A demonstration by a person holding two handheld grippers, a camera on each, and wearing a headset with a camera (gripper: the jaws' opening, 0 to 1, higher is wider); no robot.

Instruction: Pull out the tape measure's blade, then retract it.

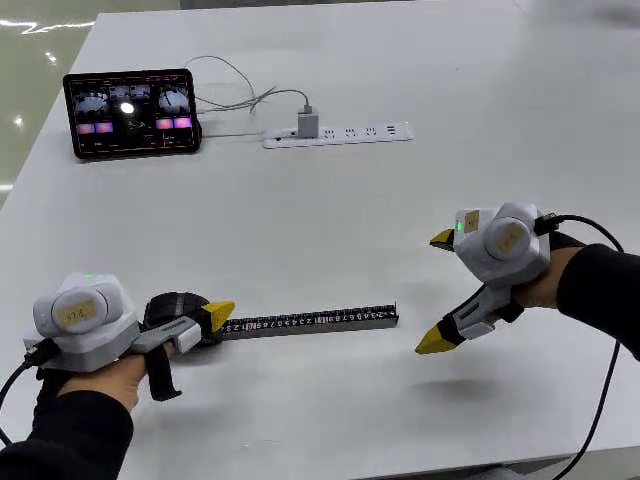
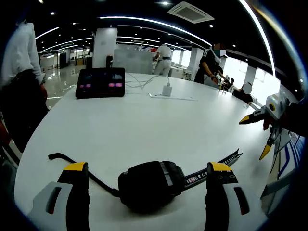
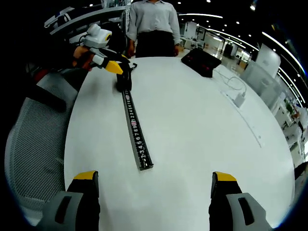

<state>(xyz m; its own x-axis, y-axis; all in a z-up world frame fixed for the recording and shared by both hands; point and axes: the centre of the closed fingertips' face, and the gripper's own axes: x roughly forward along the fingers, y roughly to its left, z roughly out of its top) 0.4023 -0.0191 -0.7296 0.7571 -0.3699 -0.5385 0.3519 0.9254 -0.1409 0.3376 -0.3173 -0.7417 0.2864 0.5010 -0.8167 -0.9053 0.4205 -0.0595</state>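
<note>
Left gripper (image 2: 148, 168), jaws apart, flanks the case (image 2: 151, 185) at 8 o'clock. Its blade (image 1: 310, 320) lies extended toward 3. Right gripper (image 1: 437, 290) hangs open at 4, off the tip. I judge retraction is next: steady the case and let the blade run back.

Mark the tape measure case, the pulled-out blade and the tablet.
Black rounded tape measure case (image 2: 151, 185): left gripper view, top of the housing.
Black numbered blade (image 3: 136, 134): right gripper view, mid-length of the strip.
Black tablet with lit screen (image 1: 132, 112): head view, centre of screen.
</note>
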